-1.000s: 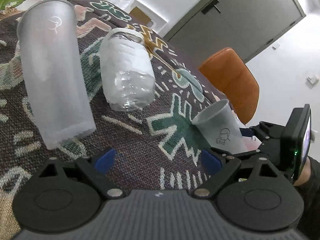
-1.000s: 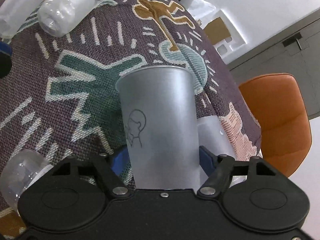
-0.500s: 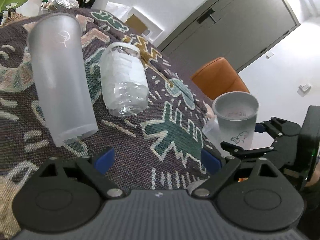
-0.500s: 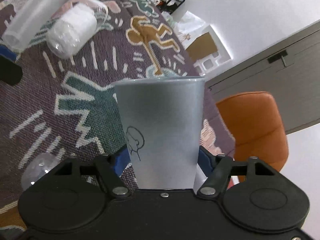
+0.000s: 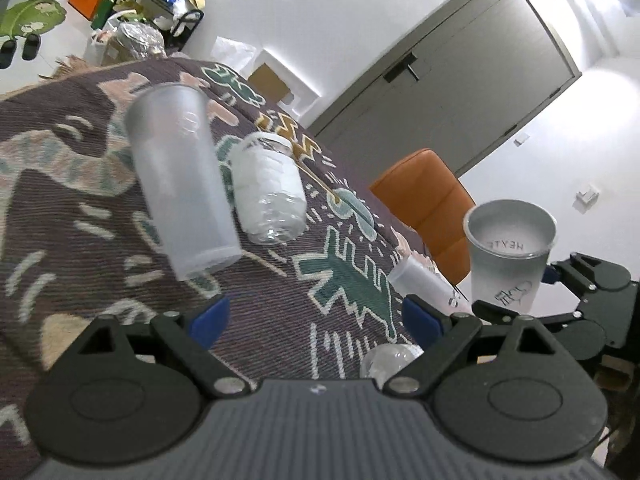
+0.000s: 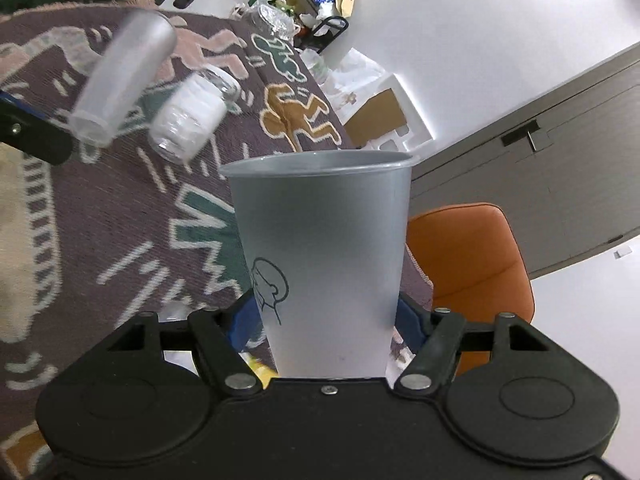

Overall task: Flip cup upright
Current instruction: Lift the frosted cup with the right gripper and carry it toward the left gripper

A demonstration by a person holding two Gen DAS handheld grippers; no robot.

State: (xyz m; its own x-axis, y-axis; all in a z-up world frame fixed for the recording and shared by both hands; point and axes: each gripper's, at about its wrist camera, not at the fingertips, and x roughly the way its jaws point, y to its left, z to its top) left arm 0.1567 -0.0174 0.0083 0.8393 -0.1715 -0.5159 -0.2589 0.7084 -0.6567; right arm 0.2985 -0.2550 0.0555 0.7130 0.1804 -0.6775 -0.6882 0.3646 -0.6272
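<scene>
We see a worktop (image 5: pixel 100 208) under a purple patterned cloth, white walls, grey cabinet doors (image 5: pixel 460 92) and an orange chair (image 6: pixel 472 256) beyond. Our right gripper (image 6: pixel 326 316) has its jaws clamped on the frosted cup (image 6: pixel 324 256), mouth up, above the cloth. Our left gripper (image 5: pixel 316 316) has its jaws spread, empty. Ahead of them lie a blurred tall cup (image 5: pixel 180 180) and a jar (image 5: pixel 268 188); the right gripper's frame cuts off the frosted cup's base.

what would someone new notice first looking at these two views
The frosted cup with the line-drawn face fills the right wrist view, clamped near its base by the right gripper with its mouth up, off the patterned cloth. Further back on the cloth lie a tall frosted cup and a clear jar, both on their sides. The left gripper is open and holds nothing.
</scene>
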